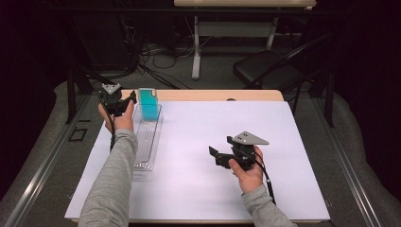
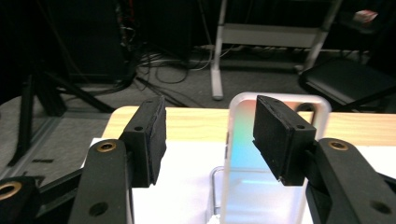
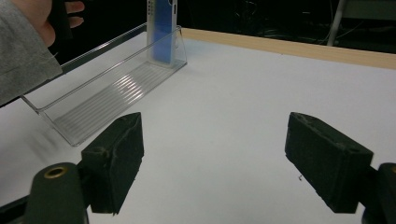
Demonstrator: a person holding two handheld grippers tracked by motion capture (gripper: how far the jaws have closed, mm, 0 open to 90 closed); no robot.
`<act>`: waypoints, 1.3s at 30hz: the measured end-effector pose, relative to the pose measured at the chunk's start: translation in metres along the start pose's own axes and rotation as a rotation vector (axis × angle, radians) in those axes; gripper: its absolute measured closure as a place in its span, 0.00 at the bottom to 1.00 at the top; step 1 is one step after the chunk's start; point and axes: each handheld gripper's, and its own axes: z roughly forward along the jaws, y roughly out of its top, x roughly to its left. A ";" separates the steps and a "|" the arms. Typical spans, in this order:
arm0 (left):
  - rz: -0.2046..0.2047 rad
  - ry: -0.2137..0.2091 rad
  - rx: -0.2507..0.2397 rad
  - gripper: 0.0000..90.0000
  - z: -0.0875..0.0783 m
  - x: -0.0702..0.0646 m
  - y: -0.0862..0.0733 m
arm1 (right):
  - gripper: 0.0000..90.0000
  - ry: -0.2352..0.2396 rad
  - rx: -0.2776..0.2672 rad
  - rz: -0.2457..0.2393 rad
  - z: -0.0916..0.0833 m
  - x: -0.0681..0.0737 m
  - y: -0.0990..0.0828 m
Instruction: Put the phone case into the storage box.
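We see a glossy teal phone case (image 1: 148,105) upright in a ribbed clear tray (image 1: 145,142), at 3 o'clock beside our spread left tool (image 1: 130,100); the right tool (image 1: 213,155) is spread too.

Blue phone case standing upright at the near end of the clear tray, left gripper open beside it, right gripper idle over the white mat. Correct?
Not quite. The phone case stands at the far end of the clear tray, toward the table's back edge, as the high view shows. The rest holds: it is upright, the left gripper is open beside it, and the right gripper is open over the white mat.
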 end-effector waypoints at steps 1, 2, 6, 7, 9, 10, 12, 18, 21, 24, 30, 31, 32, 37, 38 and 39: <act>0.002 -0.002 0.005 0.50 -0.001 0.000 0.001 | 0.22 0.000 0.001 0.002 0.000 0.000 0.000; 0.005 0.000 0.005 0.50 -0.003 -0.001 0.001 | 0.22 0.001 0.000 0.004 0.000 0.000 0.000; 0.006 -0.024 0.016 0.45 -0.008 -0.003 0.003 | 0.22 0.003 0.000 0.006 0.000 0.000 0.000; 0.012 -0.028 0.025 0.45 -0.009 -0.004 0.003 | 0.22 0.003 -0.001 0.003 0.000 0.000 0.000; 0.002 -0.042 0.039 0.40 -0.010 -0.005 0.003 | 0.22 0.003 -0.001 0.003 0.000 -0.001 0.000; 0.002 -0.050 0.042 0.38 -0.011 -0.006 0.003 | 0.22 0.003 0.003 0.005 0.000 -0.001 0.000; -0.002 -0.078 0.035 0.37 -0.014 -0.006 0.003 | 0.22 0.003 0.003 0.010 0.000 -0.001 0.000; -0.016 -0.150 0.034 0.32 -0.024 -0.005 0.003 | 0.22 0.004 0.002 0.008 0.001 -0.002 0.000; 0.006 -0.186 0.035 0.25 -0.031 -0.005 0.003 | 0.22 0.006 0.003 0.000 0.002 -0.002 0.000; 0.020 -0.240 0.026 0.20 -0.040 -0.005 0.004 | 0.22 0.006 0.010 -0.013 0.003 -0.001 -0.001; 0.078 -0.275 0.032 0.17 -0.057 -0.009 0.007 | 0.20 0.009 0.020 -0.014 0.002 0.000 -0.001; 0.086 -0.283 0.035 0.17 -0.061 -0.010 0.006 | 0.19 0.011 0.021 -0.012 0.001 0.001 0.000; 0.086 -0.294 0.034 0.17 -0.063 -0.010 0.006 | 0.18 0.012 0.019 -0.011 0.001 0.001 0.000; 0.084 -0.348 0.013 0.17 -0.079 -0.013 0.000 | 0.17 -0.033 0.029 -0.020 0.001 0.002 0.002; 0.085 -0.350 0.013 0.17 -0.081 -0.013 0.000 | 0.17 -0.046 0.041 -0.025 0.001 0.003 0.002; 0.094 -0.360 0.018 0.17 -0.085 -0.014 -0.001 | 0.16 -0.048 0.045 -0.031 0.001 0.004 0.002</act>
